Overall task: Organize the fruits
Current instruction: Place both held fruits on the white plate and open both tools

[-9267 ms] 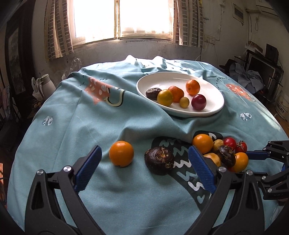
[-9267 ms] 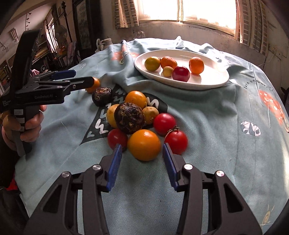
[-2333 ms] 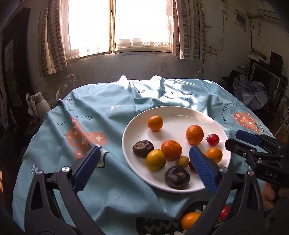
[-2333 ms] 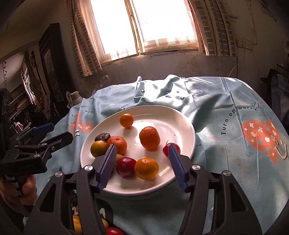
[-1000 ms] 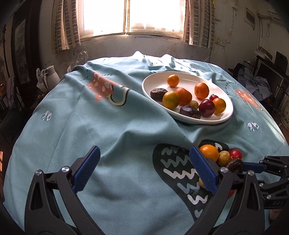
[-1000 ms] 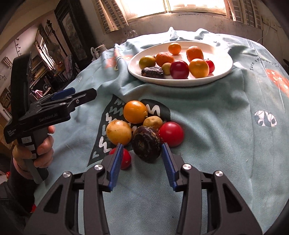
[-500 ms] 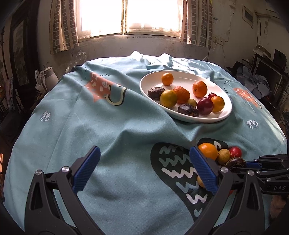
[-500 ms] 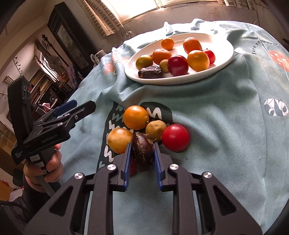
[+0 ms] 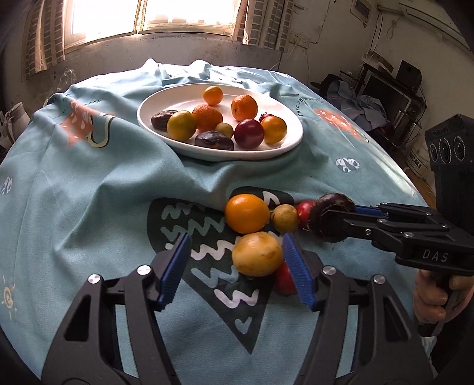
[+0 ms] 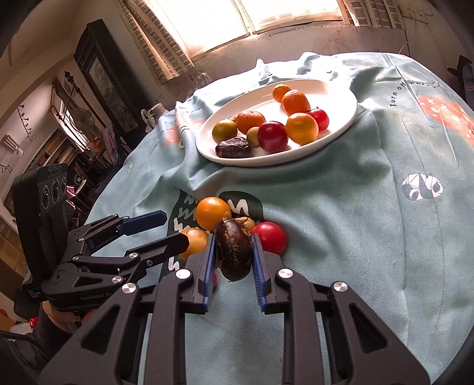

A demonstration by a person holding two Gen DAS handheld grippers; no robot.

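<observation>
Left gripper [image 9: 234, 268] dropped lower, closing around yellow fruit [image 9: 256, 253]; right gripper [image 10: 232, 254] clamps dark fruit [image 10: 234, 251].

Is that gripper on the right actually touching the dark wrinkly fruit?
Touching. The right wrist view shows the right gripper with both blue pads pressed against the dark wrinkly fruit.

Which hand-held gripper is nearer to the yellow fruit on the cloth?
Left. The left hand-held gripper is closing around the yellow fruit; the right hand-held gripper stands beside it, shut on the dark fruit.

Lived-in home: curtained window [image 9: 154, 14], clothed table [image 9: 89, 192].
</observation>
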